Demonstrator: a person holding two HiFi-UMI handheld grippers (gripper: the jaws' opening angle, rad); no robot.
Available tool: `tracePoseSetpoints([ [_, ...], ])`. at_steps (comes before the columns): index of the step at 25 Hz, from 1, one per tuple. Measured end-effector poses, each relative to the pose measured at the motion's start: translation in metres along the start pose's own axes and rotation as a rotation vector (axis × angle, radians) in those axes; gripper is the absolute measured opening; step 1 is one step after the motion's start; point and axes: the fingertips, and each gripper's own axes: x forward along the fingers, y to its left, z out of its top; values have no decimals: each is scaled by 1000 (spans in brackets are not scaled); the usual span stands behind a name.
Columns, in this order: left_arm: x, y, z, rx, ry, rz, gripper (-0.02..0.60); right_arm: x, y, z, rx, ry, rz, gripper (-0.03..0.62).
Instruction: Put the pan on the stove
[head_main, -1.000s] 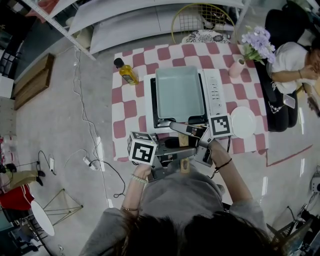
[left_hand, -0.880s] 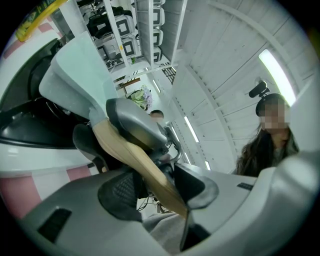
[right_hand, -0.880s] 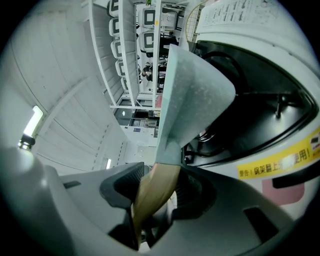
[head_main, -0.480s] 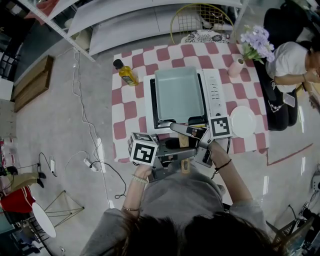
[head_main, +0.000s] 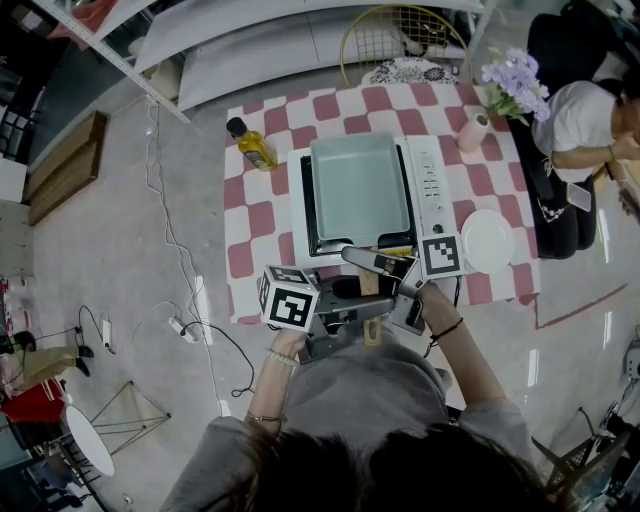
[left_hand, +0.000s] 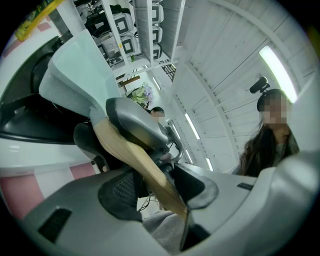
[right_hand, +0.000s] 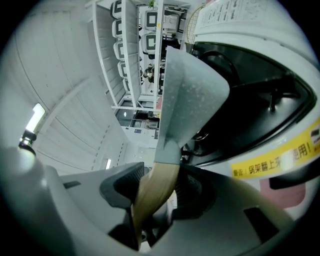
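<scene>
Both hand-held grippers are closed on the wooden handle (head_main: 368, 284) of the pan (head_main: 360, 185). In the left gripper view, the left hand-held gripper (left_hand: 157, 187) is seen with the handle (left_hand: 135, 155) pinched between its dark pads. In the right gripper view, the right hand-held gripper (right_hand: 155, 187) is clamped on the same handle (right_hand: 157, 185).

The pale teal rectangular pan is held over the black top of the white stove (head_main: 430, 185). Its long axis runs away from the person, with the handle pointed back over the near edge of the desk (head_main: 260, 215). Whether its base touches the stove cannot be told.

Only the head view shows the pan's whole outline. The underside of the pan (right_hand: 192, 95) above the burner and a yellow label (right_hand: 280, 155) are shown by the right gripper view alone.

On the checked desk, an oil bottle (head_main: 255, 145) stands left of the stove and a white plate (head_main: 487, 243) lies to its right.
</scene>
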Motion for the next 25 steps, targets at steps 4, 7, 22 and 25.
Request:
tracePoseSetpoints([
  [4,0,2,-2,4,4,7,198,1,0,-1,-4,1,12,190],
  [7,0,3,-3,5,5,11,198,1,-1,-1,-14,2,16,190],
  [22,1,8,-6,6,4,24,198,1,-4,-2,-27,-1,32,190],
  [25,1,9,-6,-21,7,24,198,0,-5,-1,-13,-5,35,190],
])
